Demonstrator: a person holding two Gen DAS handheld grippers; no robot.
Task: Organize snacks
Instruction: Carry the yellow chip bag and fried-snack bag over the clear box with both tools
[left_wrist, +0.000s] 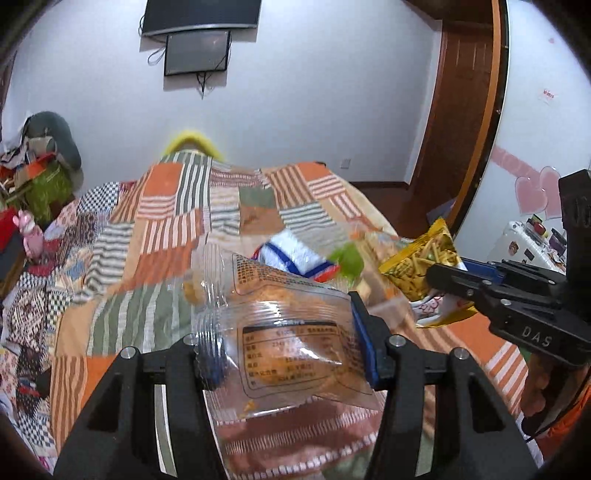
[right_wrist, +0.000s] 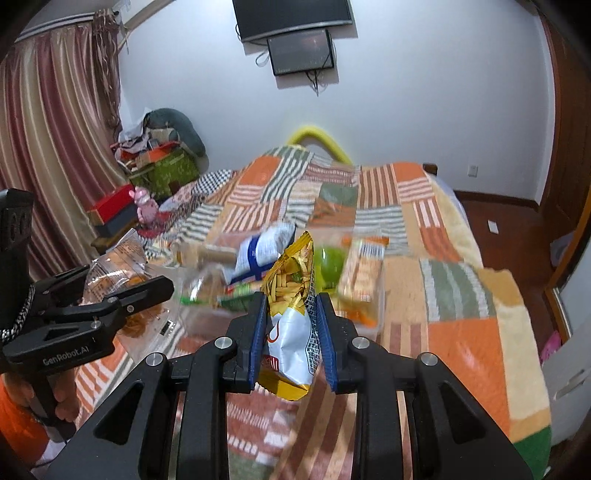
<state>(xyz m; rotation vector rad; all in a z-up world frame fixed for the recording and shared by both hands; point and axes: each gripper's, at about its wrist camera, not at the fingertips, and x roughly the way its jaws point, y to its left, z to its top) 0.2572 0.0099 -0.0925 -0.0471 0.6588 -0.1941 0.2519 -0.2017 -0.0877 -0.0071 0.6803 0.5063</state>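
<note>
My left gripper (left_wrist: 286, 343) is shut on a clear plastic packet (left_wrist: 291, 332) of orange snacks with a printed label, held above the bed. In the right wrist view that left gripper (right_wrist: 162, 286) reaches in from the left with the clear packet (right_wrist: 110, 271). My right gripper (right_wrist: 291, 314) is shut on a gold-and-white bag of stick snacks (right_wrist: 291, 295), its blue pads (right_wrist: 260, 325) pressing both sides. In the left wrist view that right gripper (left_wrist: 436, 275) comes in from the right, holding the gold bag (left_wrist: 421, 269).
A patchwork quilt (right_wrist: 461, 332) covers the bed. Ahead lies a clear box (right_wrist: 371, 326) with a blue-and-white packet (right_wrist: 258, 254), a green item (right_wrist: 328, 267) and cracker packs (right_wrist: 360, 273). Clutter is piled at the left (right_wrist: 159, 162). A wooden door (left_wrist: 461, 110) stands at the right.
</note>
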